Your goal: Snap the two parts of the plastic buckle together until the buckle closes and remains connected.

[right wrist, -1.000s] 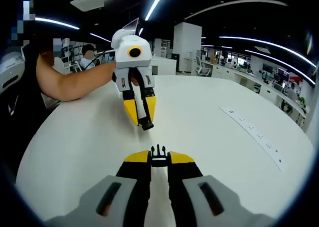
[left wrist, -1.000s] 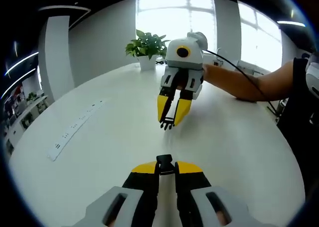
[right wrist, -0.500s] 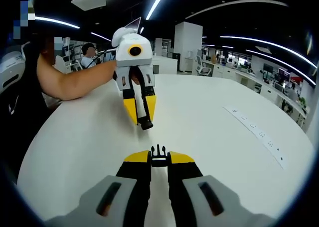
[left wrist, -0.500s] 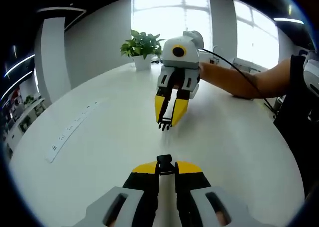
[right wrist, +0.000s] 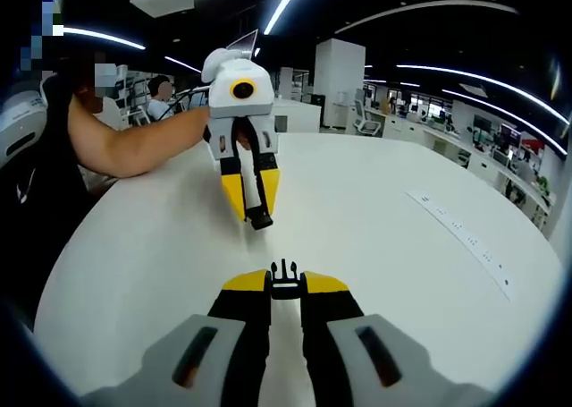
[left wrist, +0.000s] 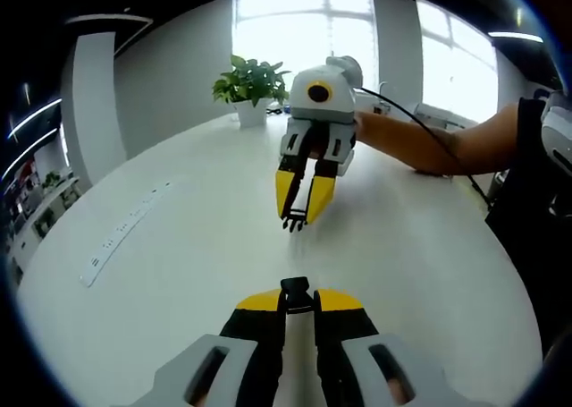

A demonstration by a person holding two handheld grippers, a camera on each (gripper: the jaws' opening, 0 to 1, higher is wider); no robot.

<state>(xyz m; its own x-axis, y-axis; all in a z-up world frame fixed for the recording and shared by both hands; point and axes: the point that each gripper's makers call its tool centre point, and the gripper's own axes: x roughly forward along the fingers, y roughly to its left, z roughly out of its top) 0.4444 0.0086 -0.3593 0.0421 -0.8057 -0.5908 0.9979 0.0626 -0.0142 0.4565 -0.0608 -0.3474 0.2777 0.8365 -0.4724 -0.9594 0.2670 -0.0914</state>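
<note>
Your left gripper (left wrist: 297, 298), yellow-tipped on grey jaws, is clamped on a small black plastic buckle socket (left wrist: 296, 292). Your right gripper (right wrist: 284, 280) pinches the black pronged buckle half (right wrist: 283, 274). The two point tip to tip, apart, each bare forearm (left wrist: 438, 143) reaching in behind.

Over the round white surface (left wrist: 429, 246) the left gripper (left wrist: 297, 292) faces the right gripper (left wrist: 298, 217), each clamping one black plastic buckle part (left wrist: 296, 294) (right wrist: 283, 279), well apart. A potted green plant (left wrist: 249, 87) stands behind the right gripper; a long white power strip (left wrist: 125, 230) lies left of the left gripper.
</note>
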